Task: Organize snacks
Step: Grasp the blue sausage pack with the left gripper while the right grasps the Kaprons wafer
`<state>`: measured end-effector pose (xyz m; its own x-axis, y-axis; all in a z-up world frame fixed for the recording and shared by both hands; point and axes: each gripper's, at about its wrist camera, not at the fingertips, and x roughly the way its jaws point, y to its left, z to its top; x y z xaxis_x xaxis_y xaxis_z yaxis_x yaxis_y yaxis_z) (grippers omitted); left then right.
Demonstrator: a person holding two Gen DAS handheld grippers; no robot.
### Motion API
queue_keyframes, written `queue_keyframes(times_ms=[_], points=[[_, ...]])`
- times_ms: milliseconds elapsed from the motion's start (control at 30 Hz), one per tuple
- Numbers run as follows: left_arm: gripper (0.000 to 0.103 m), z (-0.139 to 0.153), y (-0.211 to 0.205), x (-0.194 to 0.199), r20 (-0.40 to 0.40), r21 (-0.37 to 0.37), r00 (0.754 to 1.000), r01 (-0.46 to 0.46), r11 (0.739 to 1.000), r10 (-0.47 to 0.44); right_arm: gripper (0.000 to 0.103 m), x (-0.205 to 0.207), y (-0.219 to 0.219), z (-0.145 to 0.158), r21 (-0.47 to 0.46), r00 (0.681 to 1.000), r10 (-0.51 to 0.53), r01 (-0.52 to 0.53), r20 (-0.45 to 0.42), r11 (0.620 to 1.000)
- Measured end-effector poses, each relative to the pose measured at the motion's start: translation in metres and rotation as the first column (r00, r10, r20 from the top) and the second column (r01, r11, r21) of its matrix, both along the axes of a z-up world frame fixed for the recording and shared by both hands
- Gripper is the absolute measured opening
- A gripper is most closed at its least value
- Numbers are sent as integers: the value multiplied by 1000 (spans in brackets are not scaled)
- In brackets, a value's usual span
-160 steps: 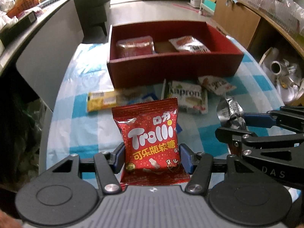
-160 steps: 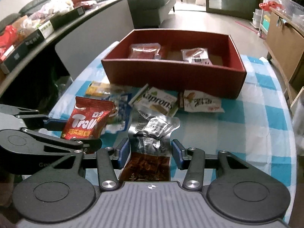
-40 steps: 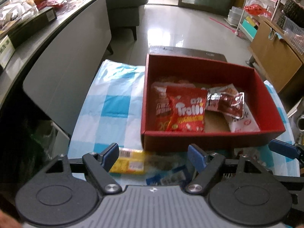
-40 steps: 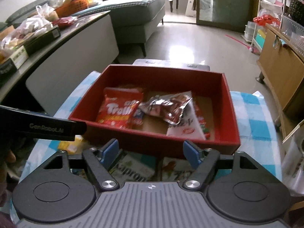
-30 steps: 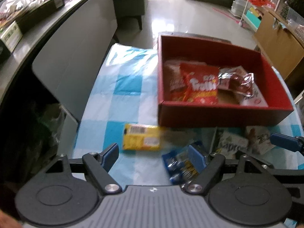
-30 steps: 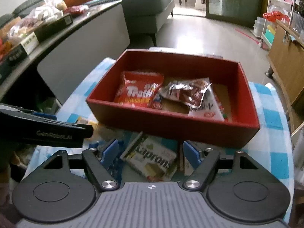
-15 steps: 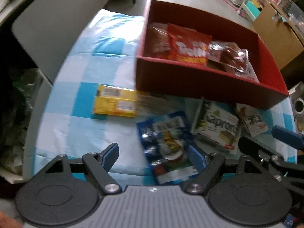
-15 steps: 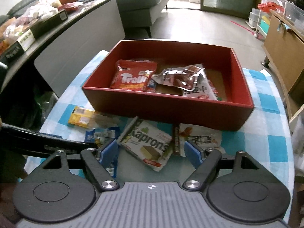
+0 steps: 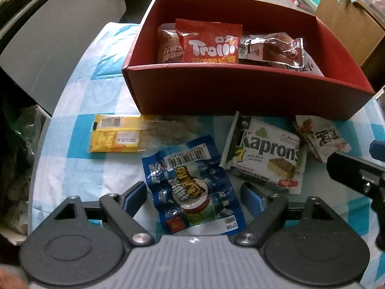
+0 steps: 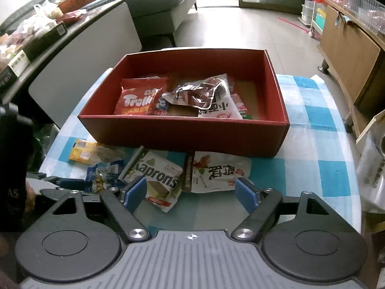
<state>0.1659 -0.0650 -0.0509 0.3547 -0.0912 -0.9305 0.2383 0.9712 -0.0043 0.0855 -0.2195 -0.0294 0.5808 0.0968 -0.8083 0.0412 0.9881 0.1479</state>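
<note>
On the blue-and-white checked table (image 9: 79, 96), the leftmost loose snack is a flat yellow packet with a clear window end (image 9: 118, 133), lying just in front of the left corner of the red cardboard box (image 9: 240, 91). Next comes a crinkled blue foil pouch with a barcode (image 9: 192, 187), which sits between the spread blue fingertips (image 9: 134, 196) of the left claw (image 9: 193, 197); the claw is wide open and neither pad touches the pouch. To its right lies a white "Kaprons" wafer packet (image 9: 264, 154), tilted, with one edge close to the left claw's right pad. Further right, a white pouch with black characters (image 10: 216, 171) rests against the box's front wall, and the right claw (image 10: 192, 192) hovers open over it and the wafer packet, gripping nothing.

Inside the box, from left to right, lie a dark red pouch (image 9: 168, 45), a red "Trolli" gummy bag (image 9: 209, 43) overlapping it, a clear-and-silver packet of brown snack (image 10: 197, 92), and a white pouch underneath (image 10: 221, 110).
</note>
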Motion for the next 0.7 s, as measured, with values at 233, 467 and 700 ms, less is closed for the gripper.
queue_keyframes(times_ms=[233,467,700], points=[[67,2,14,-21,6,5,999,36,999,-36,85,3,5,-3,-2,1000,18,-18,-14,1000],[66,1,42,-46,-35,-1,999,41,999,-41,86,7,17,-7,-5,998,51,-51,-35,999],[66,3,67,-47,-57,-35,998,10,999,-12,86,24,27,-26,14,995,40,-39,-94,999]])
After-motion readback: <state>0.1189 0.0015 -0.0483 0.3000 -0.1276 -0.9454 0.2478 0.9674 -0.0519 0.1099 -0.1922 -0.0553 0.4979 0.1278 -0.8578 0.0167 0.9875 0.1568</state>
